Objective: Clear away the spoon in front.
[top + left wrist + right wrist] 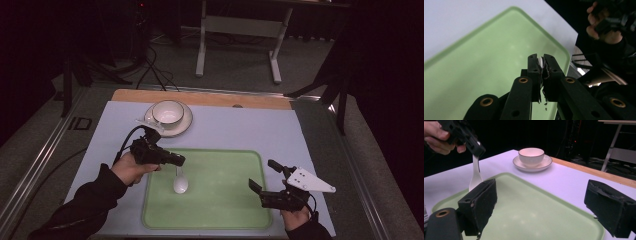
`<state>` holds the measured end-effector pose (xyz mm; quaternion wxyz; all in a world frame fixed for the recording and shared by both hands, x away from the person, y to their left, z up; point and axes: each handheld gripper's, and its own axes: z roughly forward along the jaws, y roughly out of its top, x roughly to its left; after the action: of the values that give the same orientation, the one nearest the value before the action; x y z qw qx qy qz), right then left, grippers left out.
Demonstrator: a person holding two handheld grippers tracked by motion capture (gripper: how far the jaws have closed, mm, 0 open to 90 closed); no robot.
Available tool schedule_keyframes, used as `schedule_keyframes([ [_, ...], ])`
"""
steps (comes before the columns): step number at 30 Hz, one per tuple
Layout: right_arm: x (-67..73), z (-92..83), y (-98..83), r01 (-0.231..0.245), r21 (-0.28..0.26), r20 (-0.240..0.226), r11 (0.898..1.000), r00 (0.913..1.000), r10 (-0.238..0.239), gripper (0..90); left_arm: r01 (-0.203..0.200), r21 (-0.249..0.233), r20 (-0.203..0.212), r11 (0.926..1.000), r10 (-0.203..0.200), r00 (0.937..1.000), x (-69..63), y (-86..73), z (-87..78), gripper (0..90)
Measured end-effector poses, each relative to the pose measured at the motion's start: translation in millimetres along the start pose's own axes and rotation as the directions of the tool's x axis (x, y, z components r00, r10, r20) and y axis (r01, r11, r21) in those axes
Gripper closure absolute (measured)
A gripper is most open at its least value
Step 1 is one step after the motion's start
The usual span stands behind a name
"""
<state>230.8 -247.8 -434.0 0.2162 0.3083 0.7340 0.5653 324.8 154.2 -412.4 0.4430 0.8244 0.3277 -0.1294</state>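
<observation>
Spoon (180,183) hangs bowl-down over the green tray (235,212), handle clamped in the closed left gripper (176,160). Right gripper (264,179) waits open and empty. Cup (168,112) on saucer (185,124) lies beyond, nearer the left hand (131,167).
</observation>
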Motion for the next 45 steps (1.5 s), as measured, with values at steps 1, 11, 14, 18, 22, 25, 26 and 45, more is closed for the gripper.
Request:
schedule_keyframes([
  [1,0.0,0.1,-0.1,-0.002,0.000,-0.002,1.000,1.0000,0.002,11.0,0.004,0.006,0.006,1.0000,-0.004,1.0000,0.8,-1.4,2.0,85.1],
  [11,0.5,1.1,-0.5,-0.001,0.001,-0.003,1.000,1.0000,0.001,11.0,-0.004,0.127,0.049,0.9919,-0.002,0.9988,8.3,-19.3,18.6,85.0],
  [14,0.8,1.6,-0.6,0.000,0.004,-0.004,1.000,1.0000,0.000,11.0,-0.020,0.153,0.056,0.9880,0.011,0.9983,10.6,-22.6,18.5,85.0],
  [18,1.1,2.3,-0.9,-0.002,0.007,-0.005,1.000,1.0000,0.002,11.0,-0.027,0.165,0.053,0.9859,0.019,0.9984,13.1,-25.5,18.2,84.9],
  [22,1.6,2.5,-0.8,0.000,0.009,-0.007,1.000,1.0000,0.000,11.0,-0.018,0.139,0.056,0.9901,0.010,0.9984,23.8,-28.2,16.4,84.3],
  [25,1.4,2.5,-0.8,-0.001,0.009,-0.007,1.000,1.0000,0.001,11.0,-0.016,0.113,0.053,0.9935,0.010,0.9985,29.7,-29.4,15.3,83.0],
  [26,1.3,2.5,-0.8,-0.001,0.010,-0.008,1.000,1.0000,0.001,11.0,-0.003,0.087,0.045,0.9962,-0.001,0.9990,38.1,-31.6,14.7,82.4],
  [45,0.8,3.4,-1.4,-0.001,0.015,-0.010,1.000,0.9999,0.002,11.0,-0.027,-0.004,0.052,0.9996,0.027,0.9983,83.0,-47.4,30.8,71.0],
])
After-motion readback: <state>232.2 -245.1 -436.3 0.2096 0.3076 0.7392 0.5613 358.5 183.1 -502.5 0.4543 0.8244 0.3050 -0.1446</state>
